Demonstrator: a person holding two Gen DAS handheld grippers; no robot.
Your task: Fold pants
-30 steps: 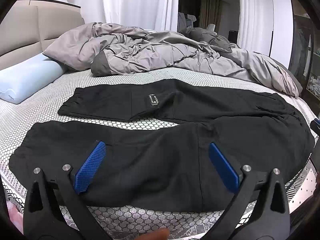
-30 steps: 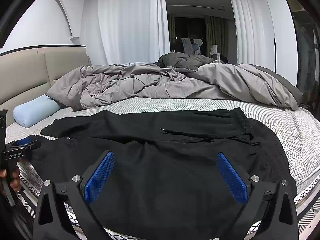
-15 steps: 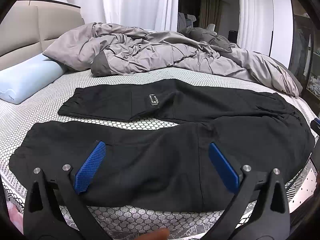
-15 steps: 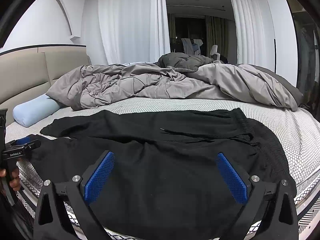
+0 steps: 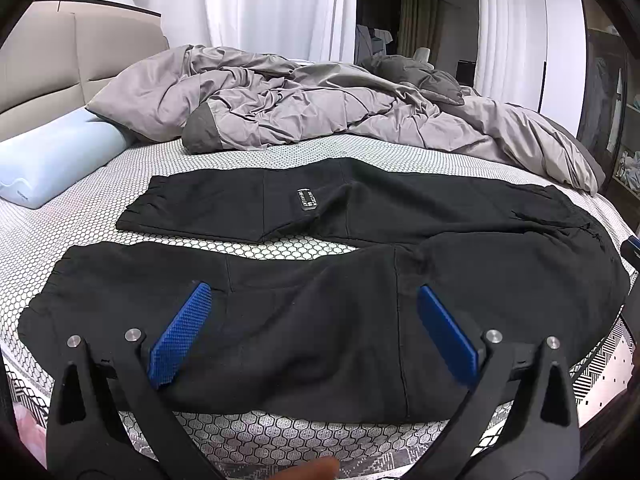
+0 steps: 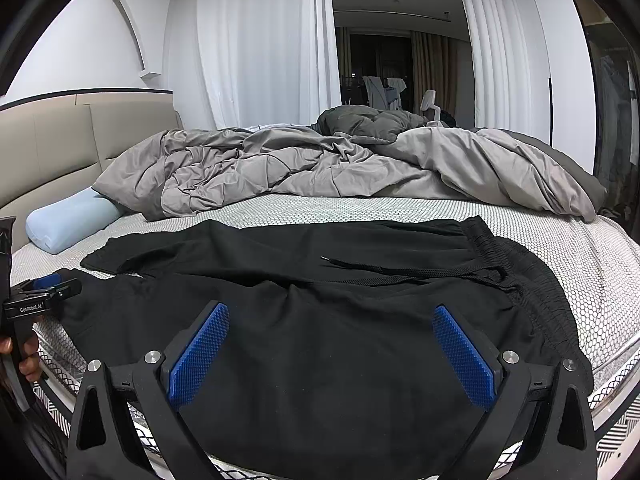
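Black pants [image 5: 320, 280] lie spread flat on the bed, both legs running left and the waistband [image 6: 532, 276] to the right, its drawstring loose on top. The far leg carries a small label [image 5: 306, 201]. My left gripper [image 5: 314, 300] hovers open above the near leg, blue pads wide apart and holding nothing. Over the hip area near the waist, my right gripper [image 6: 332, 320] is open too and empty. The left gripper [image 6: 40, 292] also shows at the left edge of the right wrist view, held by a hand.
A crumpled grey duvet [image 5: 320, 112] is heaped across the far side of the bed. A pale blue pillow [image 5: 48, 164] lies at the left by the beige headboard [image 6: 60, 144]. The patterned sheet [image 5: 300, 436] ends at the near bed edge. White curtains hang behind.
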